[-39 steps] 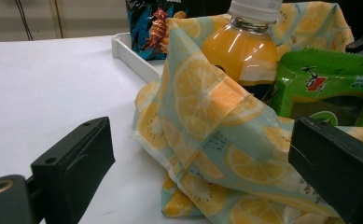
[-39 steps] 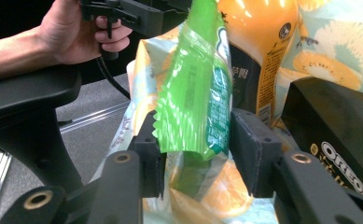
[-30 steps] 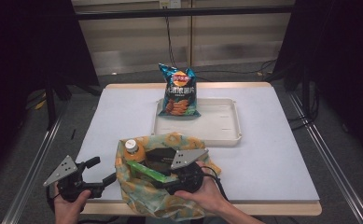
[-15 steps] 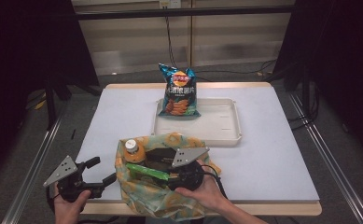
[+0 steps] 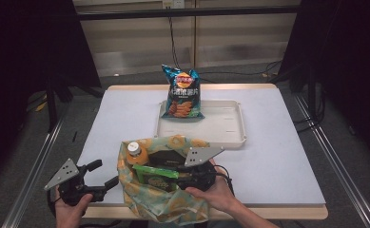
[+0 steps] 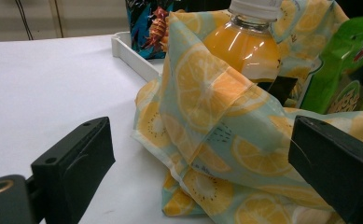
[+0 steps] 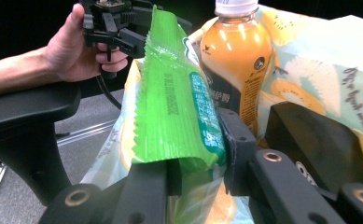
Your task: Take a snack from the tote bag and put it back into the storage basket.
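The orange juice bottle [image 5: 134, 153] stands with its lower half hidden inside the lemon-print bag [image 5: 163, 204], whose near end runs off the high view's bottom edge. Small print on the green snack packet [image 7: 179, 102] is unreadable.

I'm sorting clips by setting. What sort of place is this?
Probably a lab or studio recording bay: a plain white table ringed by dark curtains, loose cables on the floor, and metal floor rails alongside.

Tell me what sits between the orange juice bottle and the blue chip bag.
High view: the lemon-print bag's rim, bare white tabletop, then the white tray's near wall.
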